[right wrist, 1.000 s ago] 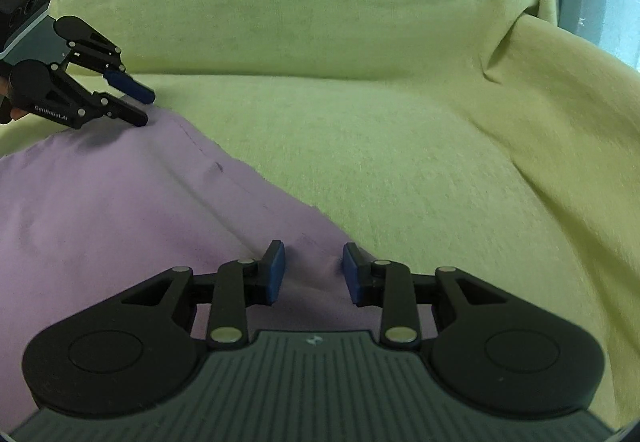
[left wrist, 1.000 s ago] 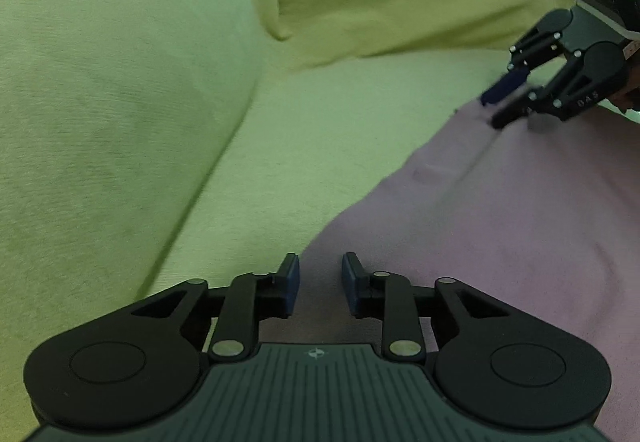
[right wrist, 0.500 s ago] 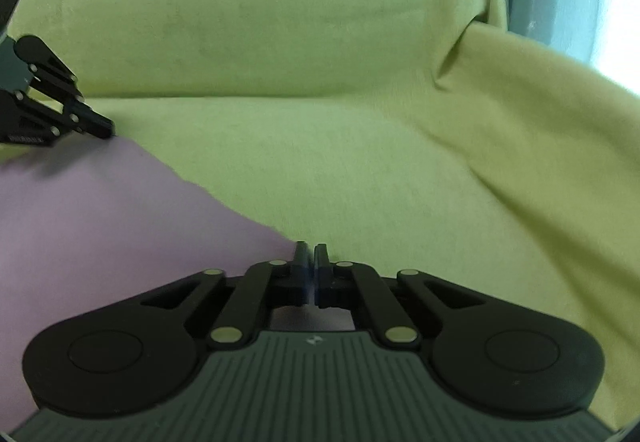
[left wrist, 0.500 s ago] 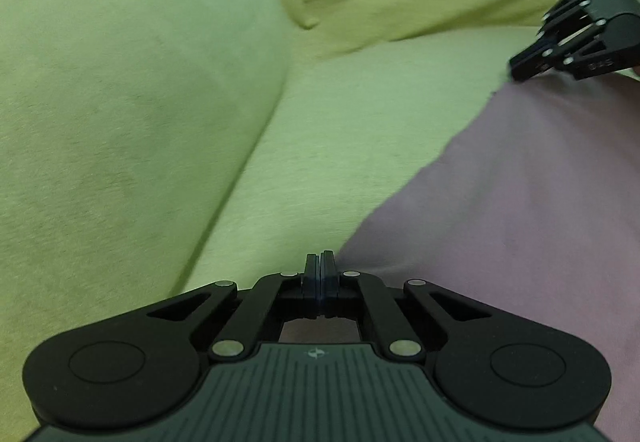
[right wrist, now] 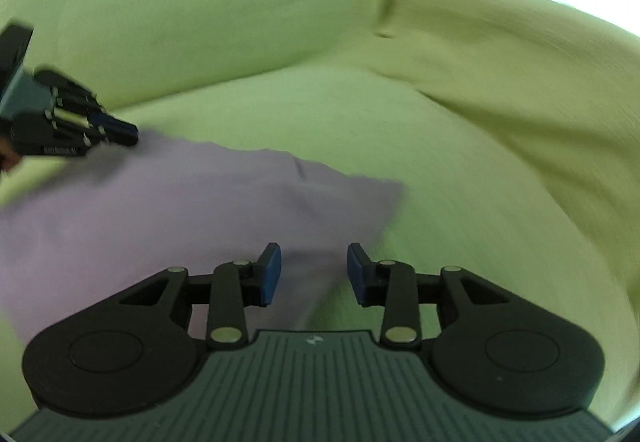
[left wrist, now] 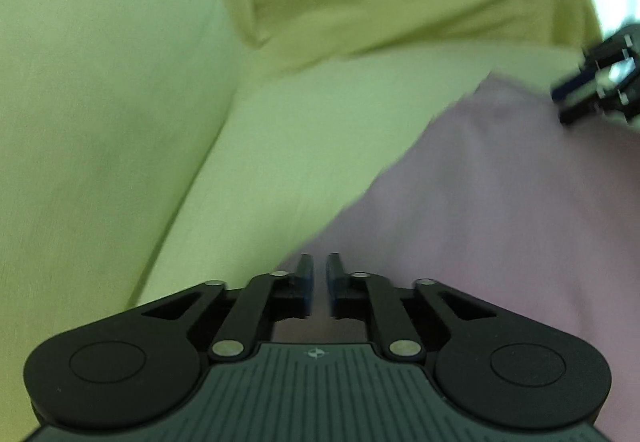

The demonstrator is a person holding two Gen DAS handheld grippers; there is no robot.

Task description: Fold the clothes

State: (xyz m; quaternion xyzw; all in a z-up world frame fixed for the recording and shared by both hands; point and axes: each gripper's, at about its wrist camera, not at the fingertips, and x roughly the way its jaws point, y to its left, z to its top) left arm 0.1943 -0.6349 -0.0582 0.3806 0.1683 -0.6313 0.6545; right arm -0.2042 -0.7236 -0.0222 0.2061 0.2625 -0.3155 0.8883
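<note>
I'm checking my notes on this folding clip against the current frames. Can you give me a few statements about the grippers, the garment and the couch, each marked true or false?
1. The garment is lilac. True.
2. It lies on a wooden table. False: it lies on a couch draped in a yellow-green cover.
3. The right gripper is open, with nothing between its fingers. True.
4. The left gripper is clamped flat shut. False: a narrow gap shows between its fingers, so it is slightly open.
5. In the right wrist view, the left gripper is near the garment's far left corner. True.
6. The garment is folded into a small neat square. False: it lies spread out across the seat.
</note>
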